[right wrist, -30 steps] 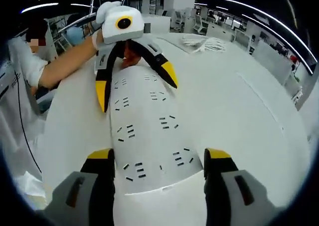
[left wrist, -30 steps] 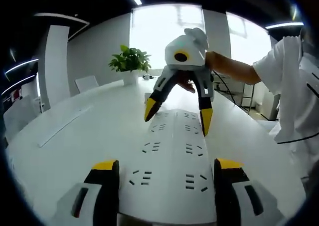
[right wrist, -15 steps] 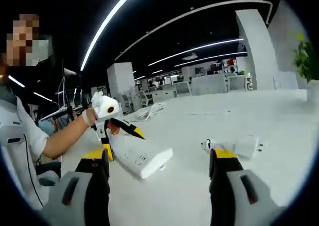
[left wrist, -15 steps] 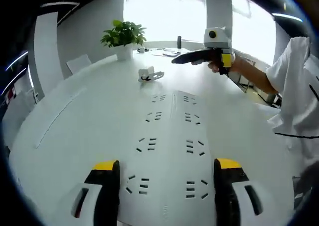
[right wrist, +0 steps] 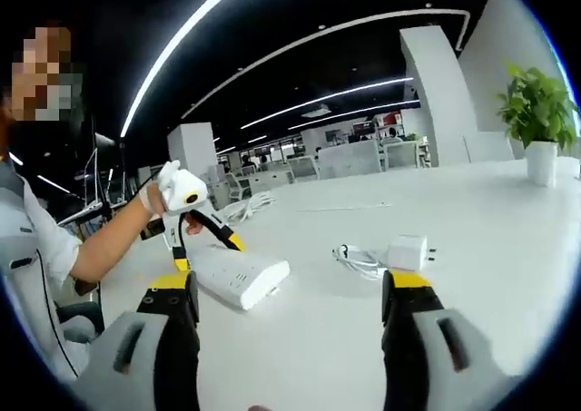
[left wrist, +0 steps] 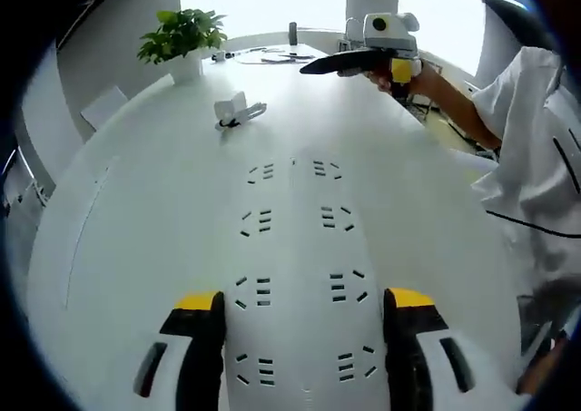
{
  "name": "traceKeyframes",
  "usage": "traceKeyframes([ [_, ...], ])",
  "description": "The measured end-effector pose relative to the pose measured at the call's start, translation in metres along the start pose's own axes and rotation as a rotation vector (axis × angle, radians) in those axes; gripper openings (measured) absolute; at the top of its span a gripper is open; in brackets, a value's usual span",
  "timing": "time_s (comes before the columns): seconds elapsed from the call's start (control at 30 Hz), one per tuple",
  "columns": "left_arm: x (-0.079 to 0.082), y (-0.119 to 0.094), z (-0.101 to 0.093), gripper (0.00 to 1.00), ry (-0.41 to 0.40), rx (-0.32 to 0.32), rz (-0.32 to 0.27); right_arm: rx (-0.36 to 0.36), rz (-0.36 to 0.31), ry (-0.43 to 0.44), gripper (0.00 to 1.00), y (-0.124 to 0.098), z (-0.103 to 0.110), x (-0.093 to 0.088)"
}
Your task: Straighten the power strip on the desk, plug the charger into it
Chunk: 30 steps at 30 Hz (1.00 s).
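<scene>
The white strip lies flat on the white surface, its long axis running straight away from the left gripper, whose yellow-tipped jaws stand spread on either side of the strip's near end without pinching it. In the right gripper view the same strip sits left of centre, with the left gripper poised over its far end in a gloved hand, jaws splayed above the strip's top. The charger, a small white block with a coiled cable, rests on the surface beyond the strip's far end and a little to the left in the left gripper view, well apart from the strip. From the right gripper view the charger stands with its prongs pointing right and the cable looped just beside it on the left. The right gripper hangs above the surface with jaws spread wide and nothing between them; in the left gripper view it is held up past the charger, by the person's sleeve. A potted plant stands at the far edge of the surface.
</scene>
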<state>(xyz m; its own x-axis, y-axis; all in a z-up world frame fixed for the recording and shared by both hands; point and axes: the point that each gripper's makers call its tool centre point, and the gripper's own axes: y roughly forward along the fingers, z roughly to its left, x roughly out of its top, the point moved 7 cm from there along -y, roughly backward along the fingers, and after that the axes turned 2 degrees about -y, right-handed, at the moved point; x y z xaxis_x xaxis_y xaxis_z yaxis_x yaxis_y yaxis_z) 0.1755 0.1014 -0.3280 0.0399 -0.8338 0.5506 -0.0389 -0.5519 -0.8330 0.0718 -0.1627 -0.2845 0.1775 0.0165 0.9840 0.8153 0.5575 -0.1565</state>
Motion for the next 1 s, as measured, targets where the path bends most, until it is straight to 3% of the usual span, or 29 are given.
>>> traceKeyframes([
  [0.37, 0.013, -0.002, 0.004, 0.7, 0.015, 0.006, 0.157, -0.027, -0.037, 0.035, 0.8, 0.008, 0.014, 0.01],
  [0.5, 0.015, -0.002, 0.004, 0.69, 0.024, 0.007, 0.194, -0.059, -0.043, 0.029, 0.8, 0.011, 0.012, 0.016],
  [0.57, 0.014, -0.003, 0.004, 0.69, 0.029, 0.005, 0.185, -0.089, -0.042, 0.01, 0.79, 0.013, 0.008, 0.018],
  [0.67, 0.011, -0.003, 0.004, 0.7, 0.034, -0.004, 0.148, -0.177, 0.049, -0.111, 0.67, 0.017, -0.01, 0.013],
  [0.73, 0.01, -0.003, 0.004, 0.7, 0.033, -0.004, 0.131, -0.23, 0.09, -0.148, 0.62, 0.022, -0.023, 0.011],
  [0.8, 0.009, -0.003, 0.004, 0.7, 0.034, -0.005, 0.12, -0.231, 0.097, -0.208, 0.59, 0.026, -0.035, 0.016],
  [0.87, 0.009, -0.003, 0.004, 0.7, 0.034, -0.006, 0.116, -0.262, 0.155, -0.331, 0.54, 0.028, -0.055, 0.026],
  [0.97, 0.01, -0.003, 0.004, 0.7, 0.036, -0.005, 0.127, -0.244, 0.224, -0.531, 0.48, 0.035, -0.077, 0.042],
  [1.0, 0.01, -0.003, 0.003, 0.7, 0.037, -0.005, 0.128, -0.236, 0.253, -0.562, 0.47, 0.036, -0.081, 0.044],
])
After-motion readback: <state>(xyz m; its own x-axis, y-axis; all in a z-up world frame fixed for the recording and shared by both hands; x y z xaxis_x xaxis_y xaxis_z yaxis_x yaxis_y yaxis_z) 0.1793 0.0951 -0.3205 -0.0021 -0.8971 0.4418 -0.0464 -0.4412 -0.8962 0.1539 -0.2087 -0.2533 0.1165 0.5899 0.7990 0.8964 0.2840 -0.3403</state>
